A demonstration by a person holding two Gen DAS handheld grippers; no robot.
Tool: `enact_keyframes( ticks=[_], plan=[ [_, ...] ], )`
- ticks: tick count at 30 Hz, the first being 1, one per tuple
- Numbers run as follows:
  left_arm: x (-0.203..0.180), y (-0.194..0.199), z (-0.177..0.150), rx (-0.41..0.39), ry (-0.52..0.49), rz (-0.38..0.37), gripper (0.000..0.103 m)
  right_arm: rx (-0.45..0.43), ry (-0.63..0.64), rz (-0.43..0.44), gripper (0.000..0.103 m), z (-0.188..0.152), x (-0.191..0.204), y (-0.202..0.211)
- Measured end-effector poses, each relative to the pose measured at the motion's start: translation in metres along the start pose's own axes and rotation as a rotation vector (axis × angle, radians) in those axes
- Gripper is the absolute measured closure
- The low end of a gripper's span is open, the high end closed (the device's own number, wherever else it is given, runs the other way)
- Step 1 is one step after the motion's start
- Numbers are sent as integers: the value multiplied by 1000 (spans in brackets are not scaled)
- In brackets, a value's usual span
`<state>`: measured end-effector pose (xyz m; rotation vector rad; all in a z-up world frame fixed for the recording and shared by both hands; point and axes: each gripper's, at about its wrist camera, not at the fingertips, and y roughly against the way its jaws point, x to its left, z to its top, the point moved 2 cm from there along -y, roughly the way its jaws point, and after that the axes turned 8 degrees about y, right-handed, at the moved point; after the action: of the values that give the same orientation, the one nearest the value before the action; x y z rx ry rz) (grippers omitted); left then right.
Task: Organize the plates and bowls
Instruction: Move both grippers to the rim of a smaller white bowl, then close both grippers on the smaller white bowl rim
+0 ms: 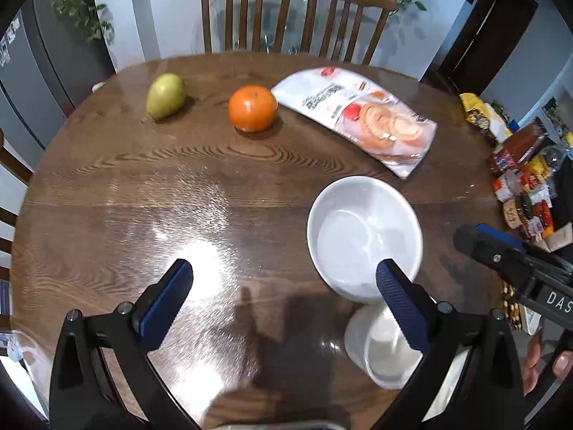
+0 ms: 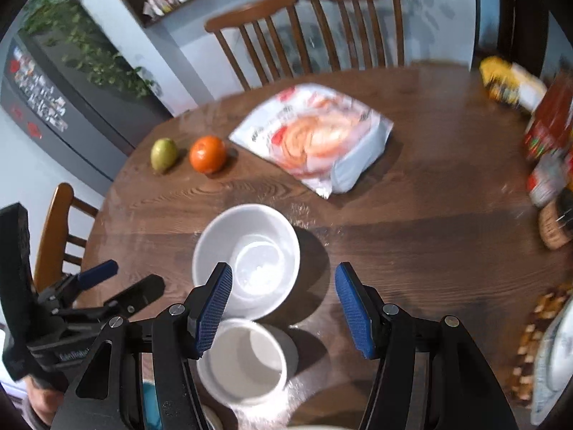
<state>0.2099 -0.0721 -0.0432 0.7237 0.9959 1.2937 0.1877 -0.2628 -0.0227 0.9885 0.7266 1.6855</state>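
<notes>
White crockery waits on the wooden counter (image 1: 107,186): one large bowl (image 1: 363,233) mid-counter and one small bowl (image 2: 247,358) at the near edge. Both the left hand-held gripper (image 1: 283,297) and right hand-held gripper (image 2: 284,308) hang wide open, empty. The approach step seems in hand; next, one must close on a bowl rim. One pear (image 1: 165,96), one orange (image 1: 253,108), one snack packet (image 1: 361,122) lie beyond

The left gripper (image 1: 283,297) and the right gripper (image 2: 283,308) both tilt steeply downward, jaws spread wide with nothing between the blue pads (side by side, apart). Bare fingers (image 1: 533,362) curl around the right gripper's handle.
</notes>
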Motion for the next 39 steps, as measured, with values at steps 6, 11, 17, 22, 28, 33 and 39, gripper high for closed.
enact_keyframes(
  ticks=[6,11,17,22,28,33,39],
  plan=[
    [-2,-29,2,27,-5,12,3,63,-47,38,42,-5,-13,-34],
    [-6,-43,1,41,-33,7,24,83,-53,54,45,-7,-17,-46],
    [-10,-56,-3,68,-54,-8,56,110,-38,61,63,-6,-16,-57],
    [-14,-63,-8,88,-74,-21,73,130,-28,49,81,-6,-12,-63],
    [-23,-63,-10,76,-110,-19,87,120,-25,38,89,-8,-8,-63],
    [-23,-62,-11,64,-115,-12,88,110,-10,31,93,-7,-3,-59],
    [-24,-56,-10,39,-103,-19,89,89,-12,33,93,-7,-2,-53]
  ],
)
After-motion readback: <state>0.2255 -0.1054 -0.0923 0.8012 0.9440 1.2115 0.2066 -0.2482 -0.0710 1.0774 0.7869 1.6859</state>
